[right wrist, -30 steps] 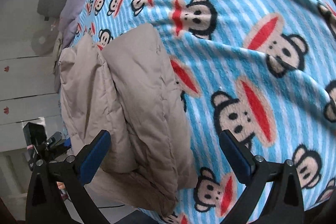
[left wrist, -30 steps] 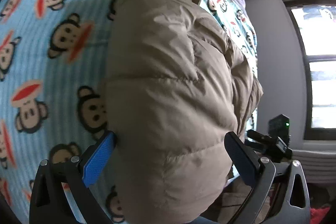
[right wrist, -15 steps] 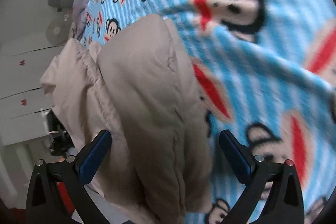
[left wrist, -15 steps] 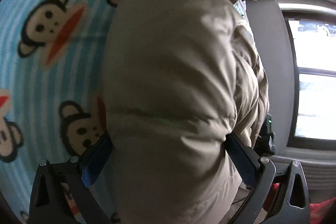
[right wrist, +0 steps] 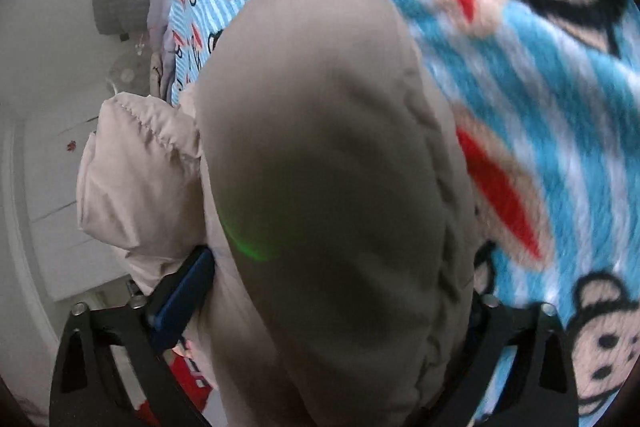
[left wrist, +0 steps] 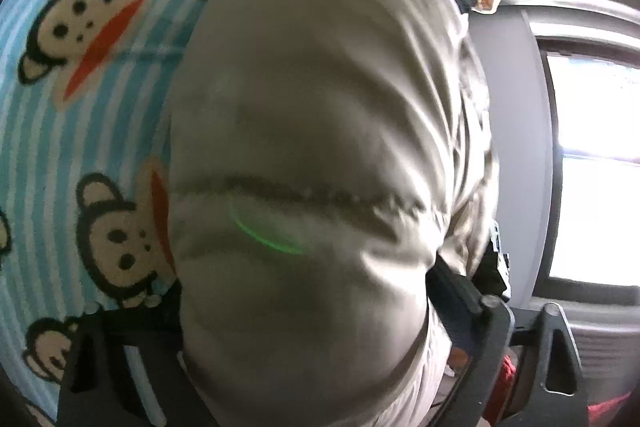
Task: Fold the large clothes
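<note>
surface: monkey-print blanket point(right wrist: 540, 99) | room: window point(left wrist: 592, 167) | both fingers closing around beige jacket point(left wrist: 312, 147)

The right gripper point(right wrist: 336, 291) is closing around the beige puffer jacket point(right wrist: 332, 147).

Both wrist cameras look steeply down, pressed close against the beige jacket point(left wrist: 312, 155) from opposite ends; both share the monkey blanket point(right wrist: 540, 115).
</note>
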